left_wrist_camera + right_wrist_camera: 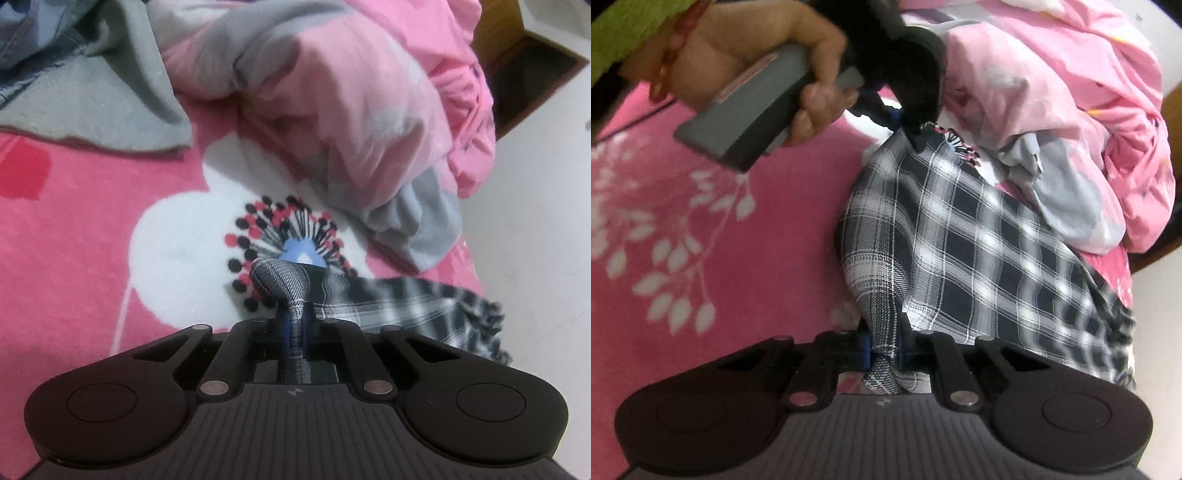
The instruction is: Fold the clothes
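So you've got the plaid garment (979,251) strung between both tools right now. Your right gripper (884,350) is clamped onto a bunched corner of it, with the black-and-white check fabric squeezed between the blue-padded fingers (865,350) and spilling up and to the right from there. Your left gripper (295,325) is pinched tight on another twisted bit of the same cloth, a thin rope of it running straight through the jaws.

From the right wrist view you can see your left hand (768,66) wrapped around the grey handle (750,114) of the left tool, red bracelet (670,55) on the wrist and a green sleeve (631,26) above it. That tool's tip meets the far corner of the plaid piece, so the cloth hangs between the two grips, sagging over the pink bedspread (701,221) with the white leaf print.

In the left view, the garment trails off to the right, near the edge of the bed, over a big white flower (177,236) with red and black dots. Behind it there's a rumpled pink and grey quilt (351,110), and a grey-green garment (110,92) lies at the upper left with some blue denim (29,37) tucked beside it. Both views are a bit blurry at the plaid's far hem.
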A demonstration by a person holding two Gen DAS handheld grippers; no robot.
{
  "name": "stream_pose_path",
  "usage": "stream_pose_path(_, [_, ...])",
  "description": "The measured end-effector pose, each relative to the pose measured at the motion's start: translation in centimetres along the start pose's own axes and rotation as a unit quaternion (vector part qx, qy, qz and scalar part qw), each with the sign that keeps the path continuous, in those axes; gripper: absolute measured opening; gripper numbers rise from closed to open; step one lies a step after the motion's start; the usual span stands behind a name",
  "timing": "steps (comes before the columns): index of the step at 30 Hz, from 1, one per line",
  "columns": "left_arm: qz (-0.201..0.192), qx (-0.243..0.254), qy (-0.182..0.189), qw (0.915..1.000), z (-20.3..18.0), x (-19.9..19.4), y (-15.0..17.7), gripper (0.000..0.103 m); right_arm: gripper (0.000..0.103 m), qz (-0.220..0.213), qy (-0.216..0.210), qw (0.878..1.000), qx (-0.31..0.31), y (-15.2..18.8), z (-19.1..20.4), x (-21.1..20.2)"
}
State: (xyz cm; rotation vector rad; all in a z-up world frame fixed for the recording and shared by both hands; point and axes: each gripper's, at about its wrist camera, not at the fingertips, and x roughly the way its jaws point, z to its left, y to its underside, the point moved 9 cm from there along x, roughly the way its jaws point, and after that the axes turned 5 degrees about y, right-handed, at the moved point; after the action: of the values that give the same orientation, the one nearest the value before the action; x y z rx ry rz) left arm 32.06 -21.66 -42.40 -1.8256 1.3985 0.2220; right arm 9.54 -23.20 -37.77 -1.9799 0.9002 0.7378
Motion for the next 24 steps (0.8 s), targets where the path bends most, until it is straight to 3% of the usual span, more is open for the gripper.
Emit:
stream_pose_path(6, [-0.011, 0.004, 0.009, 0.9999, 0.8, -3.5, -1.4, 0.002, 0.012, -0.015, -0.016, 1.000, 0.021, -2.1, 1.6, -2.9])
stream_pose_path(10, [-0.009, 0.002, -0.009, 0.9999, 3.8, -7.8, -1.6, 0.002, 0.012, -0.022, -0.052, 0.997, 0.050, -4.5, 5.0, -5.6])
stream_pose_path(14, [-0.004, 0.008, -0.051, 0.9987, 8.9, -14.5, -2.1, 0.002, 0.013, -0.025, -0.115, 0.990, 0.081, -7.5, 10.9, -8.9])
stream_pose_path(20, [-0.006, 0.014, -0.142, 0.9897, 18.0, -23.9, -4.1, 0.002, 0.013, -0.032, -0.221, 0.965, 0.136, -13.1, 20.9, -11.8])
stream_pose_path(22, [0.004, 0.019, -0.163, 0.9864, 20.5, -25.0, -4.2, 0.003, 0.016, -0.008, -0.241, 0.958, 0.155, -13.9, 23.6, -10.6])
stream_pose_path(24, [0.019, 0.027, -0.170, 0.9850, 21.7, -25.1, -3.9, 0.010, 0.018, 0.035, -0.247, 0.954, 0.166, -13.5, 24.9, -8.5])
